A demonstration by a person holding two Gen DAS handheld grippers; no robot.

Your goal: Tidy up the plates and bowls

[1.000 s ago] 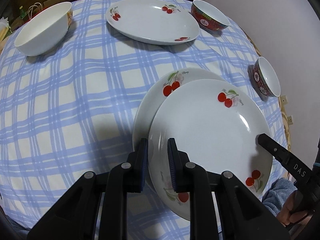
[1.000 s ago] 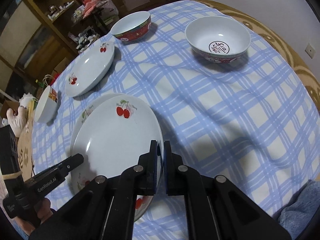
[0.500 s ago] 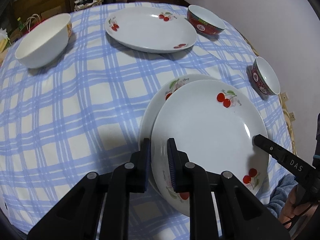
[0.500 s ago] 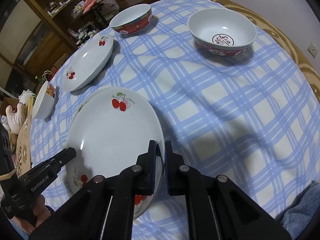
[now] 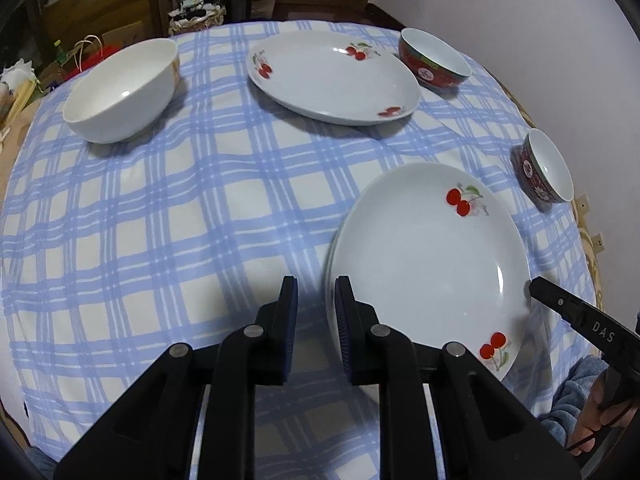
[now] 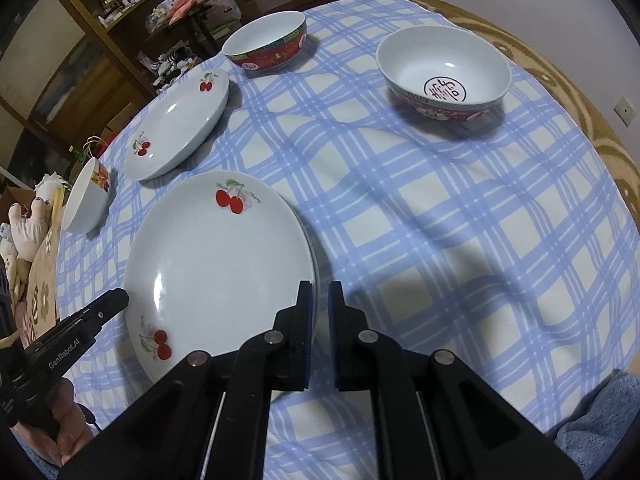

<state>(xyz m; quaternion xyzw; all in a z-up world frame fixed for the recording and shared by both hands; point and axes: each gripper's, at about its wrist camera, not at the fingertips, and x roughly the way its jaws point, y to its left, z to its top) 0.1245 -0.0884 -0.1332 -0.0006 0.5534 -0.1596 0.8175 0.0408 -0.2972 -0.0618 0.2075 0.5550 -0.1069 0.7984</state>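
A white plate with red cherries lies squarely on a second one, of which only a thin rim shows. My right gripper is shut on the top plate's right rim; in the left wrist view its tip rests on that rim. My left gripper stands narrowly open at the plate's left edge. The rim runs along its right finger, and checked cloth shows between the rim and the other finger. In the right wrist view its tip sits at the plate's edge.
On the blue checked tablecloth stand a third cherry plate, a plain white bowl at the far left, and two red-patterned bowls. A wooden shelf stands beyond the table. A blue sleeve is at the near edge.
The top plate has slid across the lower plate and now covers it almost fully. The plate's rim no longer fills the gap between my left fingers.
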